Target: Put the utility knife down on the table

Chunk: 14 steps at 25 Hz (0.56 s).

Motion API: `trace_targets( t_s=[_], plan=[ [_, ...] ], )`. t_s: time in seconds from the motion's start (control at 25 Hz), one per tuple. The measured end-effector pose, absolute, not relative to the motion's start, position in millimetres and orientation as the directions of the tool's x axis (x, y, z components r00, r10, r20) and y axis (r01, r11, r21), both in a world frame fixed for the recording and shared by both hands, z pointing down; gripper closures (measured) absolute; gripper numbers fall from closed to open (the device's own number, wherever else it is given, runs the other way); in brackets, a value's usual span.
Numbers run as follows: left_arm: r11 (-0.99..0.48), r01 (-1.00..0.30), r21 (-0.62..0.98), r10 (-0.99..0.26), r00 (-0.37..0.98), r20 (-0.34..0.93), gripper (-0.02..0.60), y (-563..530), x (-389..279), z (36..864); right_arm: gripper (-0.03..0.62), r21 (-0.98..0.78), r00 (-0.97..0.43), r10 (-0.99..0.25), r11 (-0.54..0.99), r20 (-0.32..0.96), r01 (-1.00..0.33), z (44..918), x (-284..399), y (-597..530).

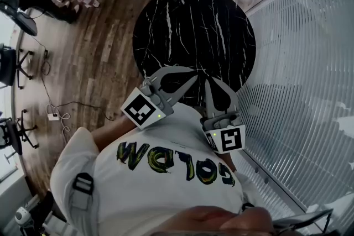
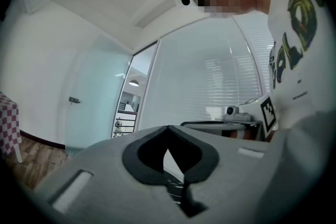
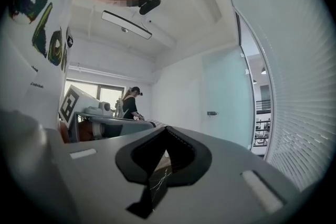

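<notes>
No utility knife shows in any view. Left gripper (image 1: 192, 75) and right gripper (image 1: 212, 82): jaws closed, empty, side by side over the black surface's (image 1: 193, 19) near edge.

Round black worktop (image 1: 193, 25), white marble veining, stands on wood-plank floor (image 1: 99, 58). Its near edge is under the tips of left gripper (image 1: 191, 73) and right gripper (image 1: 213, 81), the rest ahead of both. Veined top shows through right gripper's jaw slot
</notes>
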<state>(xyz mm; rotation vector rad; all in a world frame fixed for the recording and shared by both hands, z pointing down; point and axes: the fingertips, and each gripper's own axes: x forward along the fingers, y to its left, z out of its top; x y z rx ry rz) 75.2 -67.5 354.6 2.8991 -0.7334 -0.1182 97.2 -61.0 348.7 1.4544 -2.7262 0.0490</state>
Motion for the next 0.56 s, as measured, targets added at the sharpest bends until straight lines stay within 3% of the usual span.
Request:
trace_targets(
  t_s=[0.56],
  plan=[
    [-0.871,-0.478,0.111,-0.481,0.877,0.001,0.58,-64.0,76.8,356.0,0.594,-0.018,-0.566,-0.822,0.566,0.06,-0.824,346.2,96.3,-58.0]
  ],
)
